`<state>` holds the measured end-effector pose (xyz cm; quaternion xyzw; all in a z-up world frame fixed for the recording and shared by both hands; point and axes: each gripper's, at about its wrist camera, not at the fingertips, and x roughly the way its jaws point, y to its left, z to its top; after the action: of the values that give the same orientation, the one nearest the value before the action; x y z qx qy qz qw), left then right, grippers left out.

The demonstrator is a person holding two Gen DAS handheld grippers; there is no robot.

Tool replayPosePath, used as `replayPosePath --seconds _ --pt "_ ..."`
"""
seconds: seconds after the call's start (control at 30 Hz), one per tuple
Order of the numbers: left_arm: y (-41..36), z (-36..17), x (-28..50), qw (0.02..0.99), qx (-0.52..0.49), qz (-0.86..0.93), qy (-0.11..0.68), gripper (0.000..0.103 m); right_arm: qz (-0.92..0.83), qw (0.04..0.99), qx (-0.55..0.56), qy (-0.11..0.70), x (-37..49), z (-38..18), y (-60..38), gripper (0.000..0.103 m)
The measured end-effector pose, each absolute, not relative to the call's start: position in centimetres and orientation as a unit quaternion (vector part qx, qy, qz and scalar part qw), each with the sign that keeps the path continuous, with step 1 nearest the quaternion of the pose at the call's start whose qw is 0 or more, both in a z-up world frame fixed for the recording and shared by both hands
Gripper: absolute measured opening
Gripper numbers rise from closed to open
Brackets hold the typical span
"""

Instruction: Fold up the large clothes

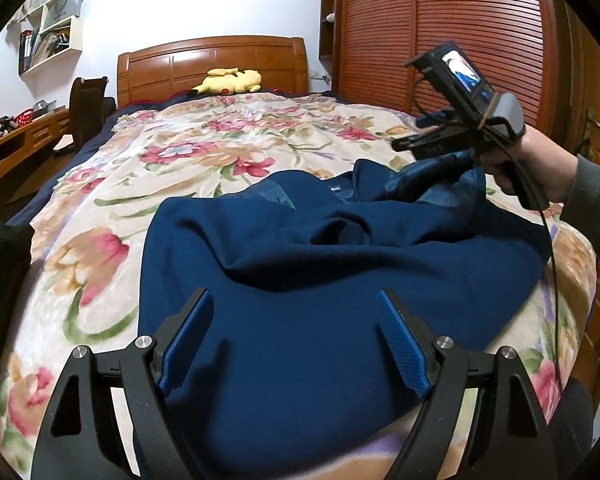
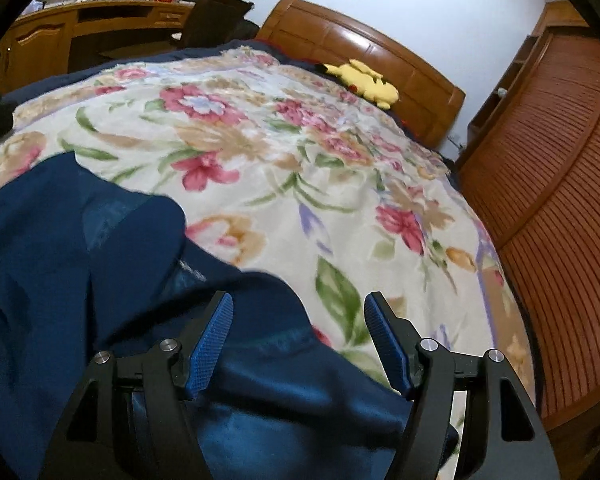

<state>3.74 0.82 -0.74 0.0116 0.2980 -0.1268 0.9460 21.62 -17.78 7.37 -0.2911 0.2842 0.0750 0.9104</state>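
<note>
Navy coat [image 1: 300,264] spread rumpled on floral bed [image 1: 148,152], left tongs [image 1: 296,320] gaping at six o'clock, right tongs [image 2: 300,332] gaping over satin lining at two o'clock, seemingly poised for folding.

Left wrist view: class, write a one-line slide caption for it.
Open left tongs hover over a navy coat on a floral blanket, while the right tongs reach its collar.

The room is softly and evenly lit. Edges are bent and darkened by the fisheye lens. The blanket [image 2: 300,168] is slightly blurred.
</note>
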Motion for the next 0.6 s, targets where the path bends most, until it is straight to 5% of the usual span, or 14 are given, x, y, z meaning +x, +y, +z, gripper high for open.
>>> replayPosePath --seconds 0.6 --pt "1.4 -1.0 3.8 0.946 0.010 -0.123 0.299 0.083 0.181 0.905 -0.198 0.331 17.9 7.4 -18.5 0.070"
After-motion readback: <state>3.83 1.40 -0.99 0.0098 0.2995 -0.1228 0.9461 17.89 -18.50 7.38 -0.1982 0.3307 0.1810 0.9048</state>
